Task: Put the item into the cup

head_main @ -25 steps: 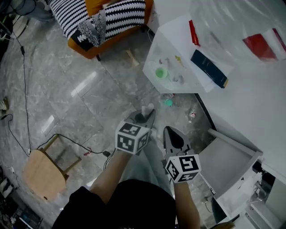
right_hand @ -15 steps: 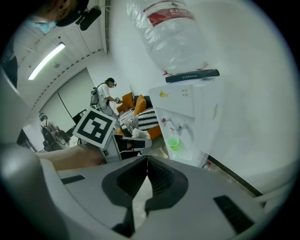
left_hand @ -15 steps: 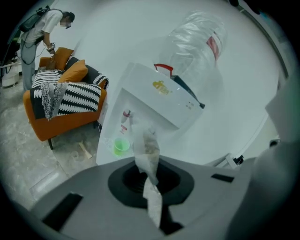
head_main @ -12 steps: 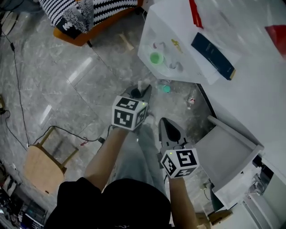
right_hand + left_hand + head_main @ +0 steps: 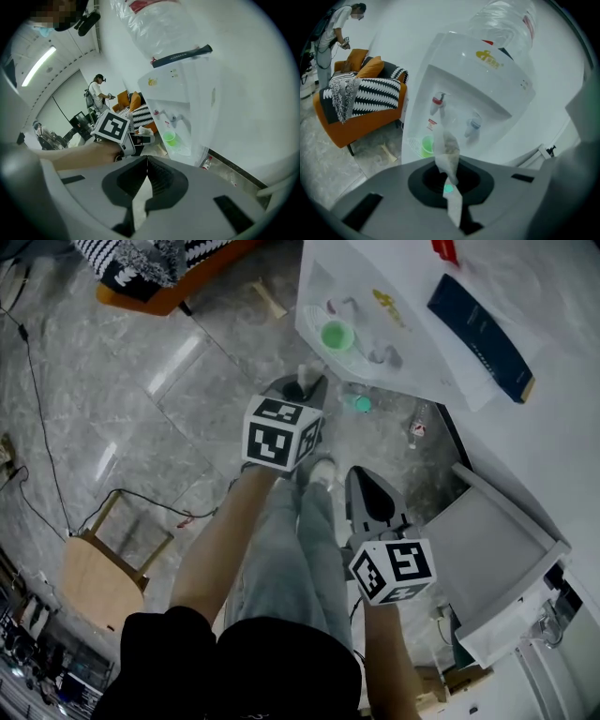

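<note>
Two tongs: left tongs (image 5: 449, 176) pinch sachet (image 5: 445, 149); right tongs (image 5: 146, 161) pressed together; yellow logo (image 5: 489, 58) on dispenser (image 5: 497, 101) unreadable.

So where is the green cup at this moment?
In the head view the green cup stands in the tap recess of the white water dispenser, at top centre, beyond the tip of the left gripper.

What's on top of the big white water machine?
A clear water bottle stands upside down on the water machine, and a dark blue booklet lies there too. Where the bottle plugs in is covered.
</note>
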`<state>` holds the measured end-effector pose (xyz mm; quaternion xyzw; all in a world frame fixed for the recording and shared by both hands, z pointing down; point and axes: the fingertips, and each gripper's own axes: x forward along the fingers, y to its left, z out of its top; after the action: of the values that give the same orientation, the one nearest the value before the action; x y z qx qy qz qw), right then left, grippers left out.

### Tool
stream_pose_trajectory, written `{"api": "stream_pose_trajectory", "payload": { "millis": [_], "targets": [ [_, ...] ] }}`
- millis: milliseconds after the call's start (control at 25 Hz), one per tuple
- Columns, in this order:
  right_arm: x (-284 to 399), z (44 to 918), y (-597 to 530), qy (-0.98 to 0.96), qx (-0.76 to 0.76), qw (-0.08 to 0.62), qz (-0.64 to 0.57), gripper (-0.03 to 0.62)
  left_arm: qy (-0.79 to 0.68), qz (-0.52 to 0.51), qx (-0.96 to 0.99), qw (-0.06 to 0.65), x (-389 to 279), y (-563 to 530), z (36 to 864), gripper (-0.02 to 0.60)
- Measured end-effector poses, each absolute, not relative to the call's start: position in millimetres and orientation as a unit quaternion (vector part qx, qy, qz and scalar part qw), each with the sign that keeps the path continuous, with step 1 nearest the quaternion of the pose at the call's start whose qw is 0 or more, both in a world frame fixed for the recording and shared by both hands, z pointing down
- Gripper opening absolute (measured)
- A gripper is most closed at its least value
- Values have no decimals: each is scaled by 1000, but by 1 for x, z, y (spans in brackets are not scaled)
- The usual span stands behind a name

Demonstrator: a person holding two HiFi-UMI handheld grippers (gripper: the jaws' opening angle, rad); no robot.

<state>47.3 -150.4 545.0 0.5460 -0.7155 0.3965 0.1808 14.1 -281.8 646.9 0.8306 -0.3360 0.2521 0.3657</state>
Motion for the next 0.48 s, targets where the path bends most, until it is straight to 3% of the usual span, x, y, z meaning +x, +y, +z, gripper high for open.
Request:
{"api": "stream_pose_trajectory", "payload": {
  "millis": [480],
  "targets": [
    [51,573,-156,-704,557,162,410,9,-322,271,848,321,39,-311,680,14]
  ]
}}
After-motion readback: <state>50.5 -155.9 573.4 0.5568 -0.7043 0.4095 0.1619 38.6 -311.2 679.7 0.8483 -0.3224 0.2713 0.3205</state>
